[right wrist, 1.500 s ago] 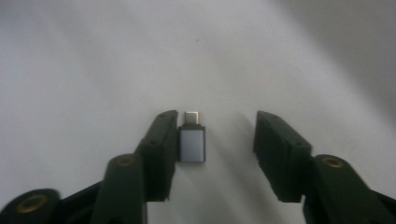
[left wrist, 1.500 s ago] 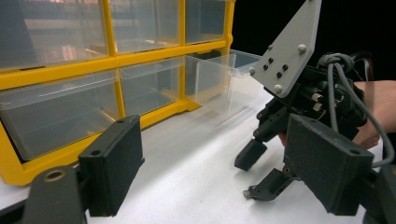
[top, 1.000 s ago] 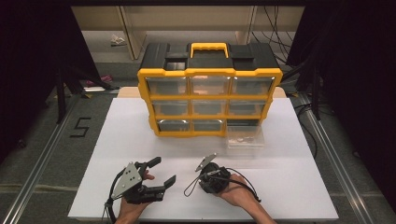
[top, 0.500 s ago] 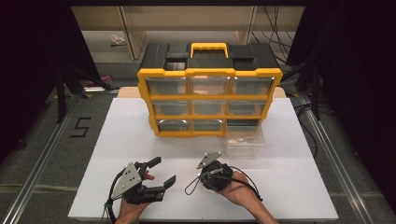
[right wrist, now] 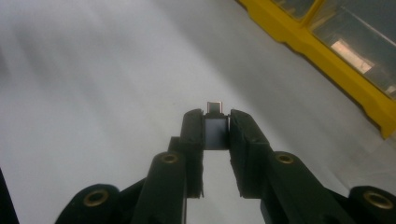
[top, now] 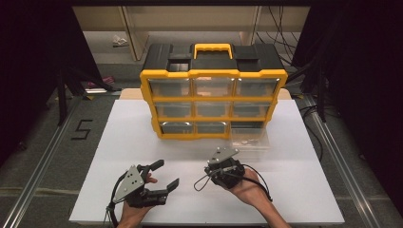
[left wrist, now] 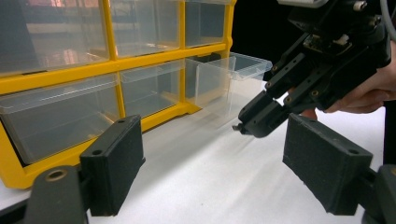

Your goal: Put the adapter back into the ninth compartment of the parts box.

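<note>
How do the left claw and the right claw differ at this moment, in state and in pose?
The left claw stands wide open and holds nothing, while the right claw is shut on a small metal-tipped adapter. In the high view the left claw points toward the right side of the white table, while the right claw sits tilted in the palm. Both are hand-held low over the table, in front of the yellow drawer organizer.

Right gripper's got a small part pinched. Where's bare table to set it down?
Bare white table lies left of the pulled-out clear drawer, between the yellow organizer and both grippers. The right edge past the right gripper is free too. It is crowded around the drawer and the left gripper.
</note>
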A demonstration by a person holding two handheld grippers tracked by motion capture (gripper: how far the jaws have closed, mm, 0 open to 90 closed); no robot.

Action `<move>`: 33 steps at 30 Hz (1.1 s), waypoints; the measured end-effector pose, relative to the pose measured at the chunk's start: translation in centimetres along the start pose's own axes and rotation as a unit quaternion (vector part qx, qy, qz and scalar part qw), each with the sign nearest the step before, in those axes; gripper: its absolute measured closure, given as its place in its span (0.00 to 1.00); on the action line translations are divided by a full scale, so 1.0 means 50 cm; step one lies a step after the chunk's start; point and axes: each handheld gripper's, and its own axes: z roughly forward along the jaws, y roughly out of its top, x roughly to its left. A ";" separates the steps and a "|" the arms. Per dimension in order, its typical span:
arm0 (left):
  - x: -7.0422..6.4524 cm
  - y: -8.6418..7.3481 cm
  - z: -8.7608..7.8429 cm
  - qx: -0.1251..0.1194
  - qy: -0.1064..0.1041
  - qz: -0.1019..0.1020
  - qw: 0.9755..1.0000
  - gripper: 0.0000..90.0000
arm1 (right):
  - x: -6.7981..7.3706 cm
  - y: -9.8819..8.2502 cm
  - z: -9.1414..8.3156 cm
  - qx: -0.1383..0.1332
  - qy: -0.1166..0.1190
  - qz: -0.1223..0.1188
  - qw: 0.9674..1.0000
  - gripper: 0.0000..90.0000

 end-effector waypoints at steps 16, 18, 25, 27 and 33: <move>0.000 0.000 0.000 0.000 -0.001 0.000 1.000 0.22 | -0.034 0.003 -0.043 -0.051 -0.020 0.023 0.998 0.85; 0.000 0.000 0.000 0.000 -0.001 0.000 1.000 0.22 | -0.040 0.003 -0.049 -0.056 -0.024 0.026 0.998 0.85; 0.000 0.000 0.000 -0.001 0.000 0.000 1.000 0.22 | -0.052 0.000 -0.056 -0.062 -0.030 0.034 0.997 0.85; 0.000 0.000 0.000 -0.001 0.000 0.000 1.000 0.22 | -0.054 0.000 -0.057 -0.064 -0.031 0.033 0.997 0.85; 0.000 0.000 -0.001 -0.001 0.000 0.000 1.000 0.22 | -0.067 -0.002 -0.069 -0.075 -0.041 0.039 0.996 0.85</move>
